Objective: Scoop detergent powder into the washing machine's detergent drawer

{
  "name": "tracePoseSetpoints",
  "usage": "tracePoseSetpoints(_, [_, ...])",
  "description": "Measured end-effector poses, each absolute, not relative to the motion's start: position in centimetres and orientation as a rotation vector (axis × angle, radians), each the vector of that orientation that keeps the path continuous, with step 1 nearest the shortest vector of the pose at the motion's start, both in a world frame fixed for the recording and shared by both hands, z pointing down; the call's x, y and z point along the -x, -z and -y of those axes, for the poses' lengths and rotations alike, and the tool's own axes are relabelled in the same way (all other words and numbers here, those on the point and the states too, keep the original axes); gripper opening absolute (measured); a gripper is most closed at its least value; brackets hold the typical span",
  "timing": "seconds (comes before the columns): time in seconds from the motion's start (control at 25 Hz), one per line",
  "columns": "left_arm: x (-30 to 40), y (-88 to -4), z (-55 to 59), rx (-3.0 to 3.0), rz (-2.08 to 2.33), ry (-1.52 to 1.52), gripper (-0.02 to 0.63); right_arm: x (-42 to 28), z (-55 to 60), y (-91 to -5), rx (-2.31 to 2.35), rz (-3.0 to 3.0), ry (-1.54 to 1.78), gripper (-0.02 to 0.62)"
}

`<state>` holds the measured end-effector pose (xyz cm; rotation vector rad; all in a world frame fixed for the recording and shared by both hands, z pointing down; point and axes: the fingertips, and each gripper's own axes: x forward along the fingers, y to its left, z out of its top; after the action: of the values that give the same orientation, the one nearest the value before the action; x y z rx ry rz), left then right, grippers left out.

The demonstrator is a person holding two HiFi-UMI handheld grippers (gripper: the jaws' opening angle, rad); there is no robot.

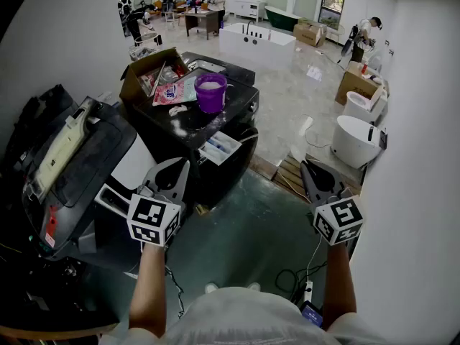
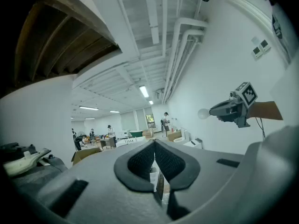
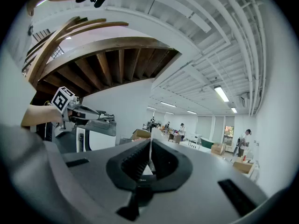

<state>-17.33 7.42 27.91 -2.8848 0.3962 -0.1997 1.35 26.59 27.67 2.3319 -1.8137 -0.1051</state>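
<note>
1. The task hasn't started and you're holding nothing. The left gripper [image 1: 175, 171] has its jaws closed tip to tip with nothing between them. The right gripper [image 1: 310, 172] is the same, with only a hairline slit between the pads.
2. You're holding both grippers in the air, well apart, pointed toward the washing machine [image 1: 215, 167] but short of it.
3. The detergent drawer [image 1: 219, 148] looks already pulled out of the machine's front, just under the top edge. I can't tell whether there's any powder in it.
4. The powder source is probably the purple bucket [image 1: 210, 92] on the machine's top surface [image 1: 188, 128], which shows pale contents. I can't make out a scoop.
5. My read of what's left: open the jaws, get a scoop, load it at the bucket, and tip it into the drawer. That's the whole job.
6. The surface is cluttered. An open cardboard box [image 1: 147, 70] with packets sits beside the bucket, and there's white dust on the black top.
7. Room:
   - A second black machine [image 1: 72, 157] is at your left.
   - A white bathtub [image 1: 255, 42] is behind the washer.
   - There are more white fixtures [image 1: 356, 139] along the right wall.
   - A power strip [image 1: 309, 290] and cables are on the floor by your feet.
   - People are working at the far end.
</note>
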Motion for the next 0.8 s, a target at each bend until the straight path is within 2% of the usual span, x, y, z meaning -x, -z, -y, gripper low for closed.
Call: tracePoseSetpoints(0.8, [13.9,-29.2,-12.5,2.864,-0.424,0.212,0.009,-5.4,-30.1,-28.6,-2.266,1.927,0.074,0.012])
